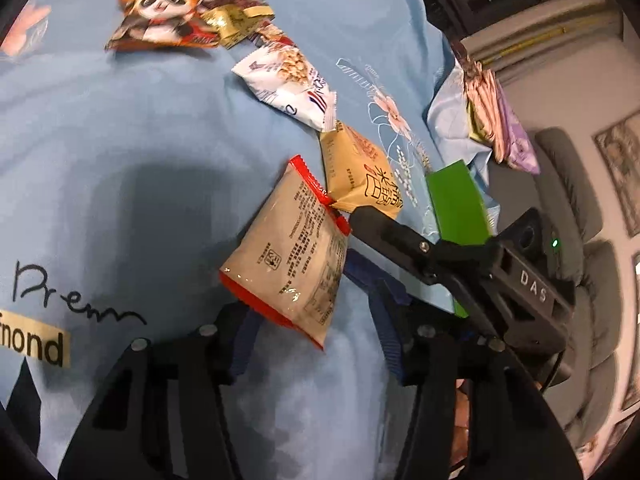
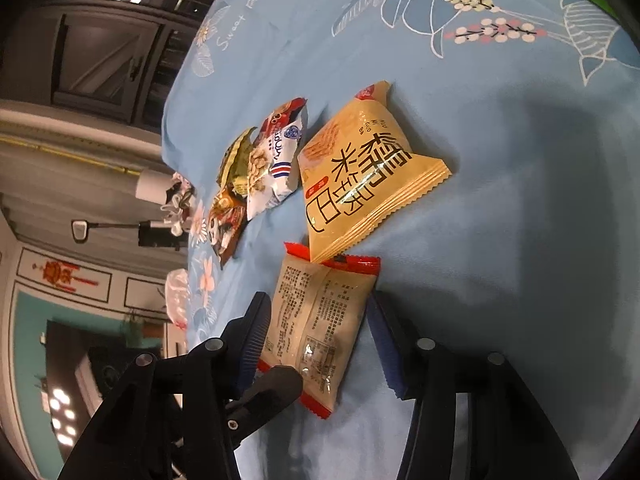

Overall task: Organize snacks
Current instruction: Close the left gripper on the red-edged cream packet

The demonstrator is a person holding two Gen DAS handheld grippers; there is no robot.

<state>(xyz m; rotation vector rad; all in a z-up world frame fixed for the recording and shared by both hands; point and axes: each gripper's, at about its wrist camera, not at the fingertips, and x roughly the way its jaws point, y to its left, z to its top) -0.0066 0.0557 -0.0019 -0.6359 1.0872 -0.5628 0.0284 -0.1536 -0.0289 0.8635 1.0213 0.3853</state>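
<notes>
**Both sets of fingers around one beige packet**

Through the left wrist camera I see the beige packet with red ends [image 1: 288, 256] lying printed side up on the blue flowered cloth [image 1: 140, 128], just below the middle of the frame. My left gripper [image 1: 302, 284] has a blue-padded finger on each side of it. The lower red seam sits over the left pad and the right pad stands right beside the packet's edge. I cannot tell whether the pads press on it or only bracket it.

The right wrist camera shows much the same. My right gripper [image 2: 316, 300] straddles the same packet at the lower middle of the frame, with a pad close against each long edge (too close to show a gap or a squeeze), so I cannot tell there either. One black finger of the left gripper lies across the packet's lower left corner.

The yellow packet with large black characters [image 2: 360, 176] touches the beige one's upper seam. A white and blue packet [image 2: 276, 160] lies to its left. A panda packet [image 1: 160, 16] and a dark gold packet [image 1: 236, 12] overlap at the upper left of the left view. A green box [image 1: 456, 200] sits at the right of that view.
</notes>
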